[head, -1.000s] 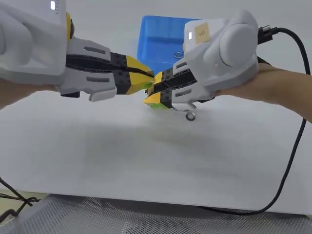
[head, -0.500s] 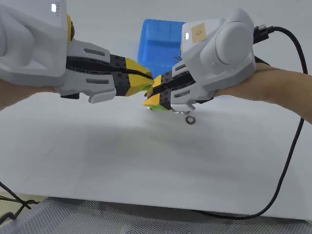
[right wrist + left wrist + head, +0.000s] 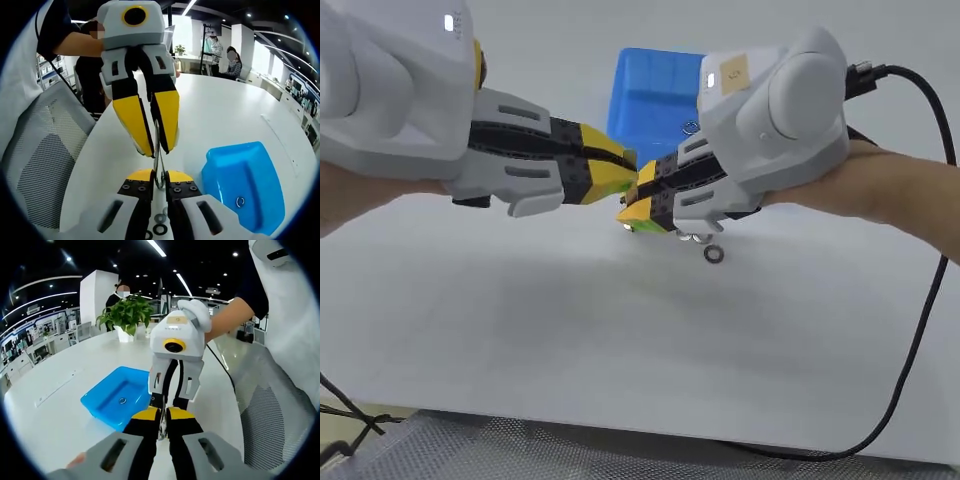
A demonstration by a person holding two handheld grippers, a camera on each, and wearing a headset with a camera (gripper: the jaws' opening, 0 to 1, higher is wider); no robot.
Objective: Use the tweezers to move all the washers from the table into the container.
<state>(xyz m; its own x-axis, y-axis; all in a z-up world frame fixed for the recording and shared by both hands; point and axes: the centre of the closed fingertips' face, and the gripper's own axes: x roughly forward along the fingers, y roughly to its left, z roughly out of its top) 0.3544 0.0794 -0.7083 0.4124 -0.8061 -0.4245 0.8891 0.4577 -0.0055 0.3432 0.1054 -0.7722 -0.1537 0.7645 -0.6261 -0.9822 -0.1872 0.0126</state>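
Two hand-held tongs meet tip to tip above a white desk [image 3: 570,330], just in front of a blue container [image 3: 655,90]. The left tongs [image 3: 625,168] and the right tongs [image 3: 638,195] both look clenched on a thin pair of metal tweezers [image 3: 159,165], which run between the two sets of yellow-tipped jaws. In the right gripper view the left tongs [image 3: 159,150] pinch the far end of the tweezers, while the right tongs [image 3: 160,176] pinch the near end.

A few small dark washers [image 3: 713,255] lie on the desk near the front of the container, below the right tongs. A lone washer [image 3: 690,127] sits inside the container.

The step in hand seems to be settling the tweezers into a working hold. One pair of tongs should probably let go only once the other grips firmly. The grip belongs across the tweezers' flat arms, so that squeezing closes their tips. The washers are flat on a smooth surface and will likely slide, so catching a rim or the hole looks safest.

The desk is plain, matte and white, with a black cable [image 3: 920,300] trailing off its edge. Behind the container is a large, bright hall with ceiling lights, a potted plant [image 3: 127,315], distant people and a mesh chair [image 3: 45,165].
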